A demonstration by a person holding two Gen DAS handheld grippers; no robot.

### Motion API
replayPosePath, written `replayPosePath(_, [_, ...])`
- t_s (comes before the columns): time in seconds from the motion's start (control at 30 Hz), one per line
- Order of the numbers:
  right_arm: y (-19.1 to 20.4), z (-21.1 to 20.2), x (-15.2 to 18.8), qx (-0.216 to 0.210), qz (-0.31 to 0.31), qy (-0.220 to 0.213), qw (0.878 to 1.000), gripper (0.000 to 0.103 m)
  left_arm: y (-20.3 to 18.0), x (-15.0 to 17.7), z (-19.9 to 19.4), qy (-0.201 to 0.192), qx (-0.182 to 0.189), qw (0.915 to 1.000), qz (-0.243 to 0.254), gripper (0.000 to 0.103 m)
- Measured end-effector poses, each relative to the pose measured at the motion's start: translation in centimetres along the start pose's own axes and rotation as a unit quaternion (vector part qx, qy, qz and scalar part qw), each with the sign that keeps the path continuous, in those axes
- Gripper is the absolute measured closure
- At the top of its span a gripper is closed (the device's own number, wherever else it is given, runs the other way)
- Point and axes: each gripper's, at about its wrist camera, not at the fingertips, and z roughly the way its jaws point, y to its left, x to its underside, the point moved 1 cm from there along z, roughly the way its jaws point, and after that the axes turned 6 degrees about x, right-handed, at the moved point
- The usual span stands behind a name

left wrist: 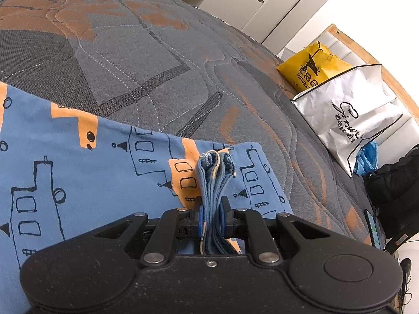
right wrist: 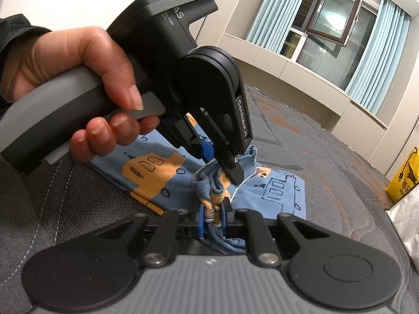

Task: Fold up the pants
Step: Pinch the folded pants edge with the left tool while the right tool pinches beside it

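A: Step in hand? 
B: Mid-fold, judged: blue printed pants (left wrist: 78,162) flat on the quilted mattress (left wrist: 146,60); left gripper (left wrist: 213,217) clamped on a bunched edge, right gripper (right wrist: 213,219) likewise pinching bunched cloth, just beside the left.

A: Next move? 
B: Probably carrying both pinched edges across the pants together, level, then releasing.

A: Surroundings? 
B: Beyond the pants, a silver shopping bag (left wrist: 358,115) and yellow bag (left wrist: 314,65); further off, a curtained window (right wrist: 330,21).
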Motion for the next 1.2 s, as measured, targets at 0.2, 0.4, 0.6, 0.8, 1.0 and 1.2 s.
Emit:
replayPosePath(0.2, [0.0, 0.2, 0.0, 0.001, 0.002, -0.001, 1.000, 0.088, 0.0, 0.0, 0.0, -0.001, -0.002, 1.0000, 0.000, 0.090])
replayPosePath(0.4, [0.1, 0.1, 0.0, 0.003, 0.002, -0.002, 1.000, 0.088, -0.1, 0.0, 0.0, -0.001, -0.002, 1.0000, 0.000, 0.090])
replayPosePath(0.6, [0.1, -0.3, -0.1, 0.014, 0.007, -0.008, 1.000, 0.088, -0.4, -0.2, -0.3, -0.004, 0.000, 1.0000, 0.003, 0.091])
replayPosePath(0.8, [0.2, -1.0, 0.0, 0.028, 0.011, -0.018, 0.999, 0.089, -1.0, -0.2, -0.7, -0.006, 0.000, 0.9998, 0.017, 0.091])
replayPosePath(1.0, [0.6, -1.5, 0.2, 0.041, 0.009, -0.027, 0.999, 0.089, -1.1, -0.3, -0.8, -0.011, 0.007, 0.9997, 0.023, 0.091])
replayPosePath(1.2, [1.6, -1.9, 0.1, 0.056, 0.000, -0.026, 0.998, 0.089, -0.7, -0.2, -1.3, -0.017, 0.026, 0.9993, 0.020, 0.092])
